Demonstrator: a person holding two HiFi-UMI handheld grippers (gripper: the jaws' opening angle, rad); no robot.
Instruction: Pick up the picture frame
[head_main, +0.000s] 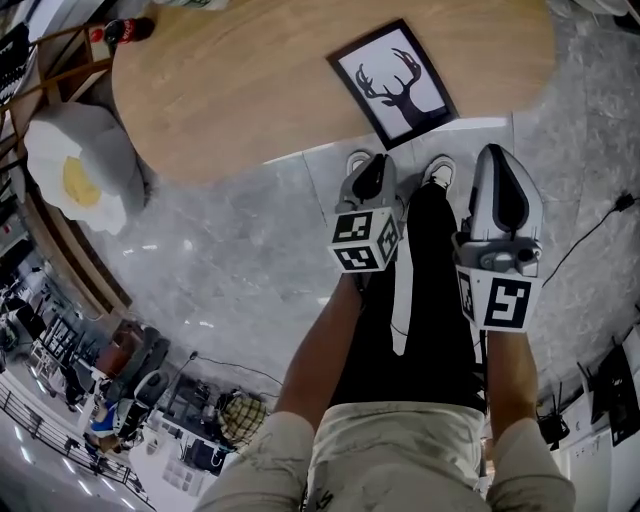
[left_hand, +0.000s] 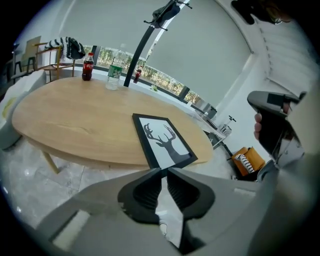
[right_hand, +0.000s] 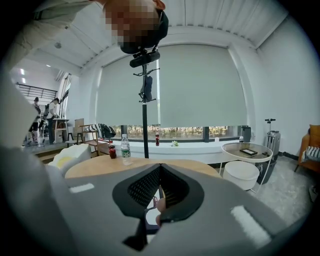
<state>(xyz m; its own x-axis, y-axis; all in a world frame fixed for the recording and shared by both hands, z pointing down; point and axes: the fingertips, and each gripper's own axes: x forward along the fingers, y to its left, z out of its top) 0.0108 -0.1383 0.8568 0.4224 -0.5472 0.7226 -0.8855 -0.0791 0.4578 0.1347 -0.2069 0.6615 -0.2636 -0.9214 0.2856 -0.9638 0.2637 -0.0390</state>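
The picture frame (head_main: 393, 84) is black with a white mat and a deer-head silhouette. It lies flat on the oval wooden table (head_main: 230, 90), near the edge closest to me. In the left gripper view the picture frame (left_hand: 162, 141) lies just beyond the jaw tips. My left gripper (head_main: 372, 163) hangs short of the table edge, below the frame, its jaws parted by a narrow gap with nothing between them. My right gripper (head_main: 497, 152) hangs beside it to the right, over the floor, with its tips together and empty. The right gripper view does not show the frame.
A cola bottle (left_hand: 87, 66), a water bottle (left_hand: 114, 70) and a dark stand pole (left_hand: 139, 52) are at the table's far side. A white egg-shaped cushion (head_main: 78, 170) sits left of the table. A round side table (right_hand: 246, 150) stands to the right.
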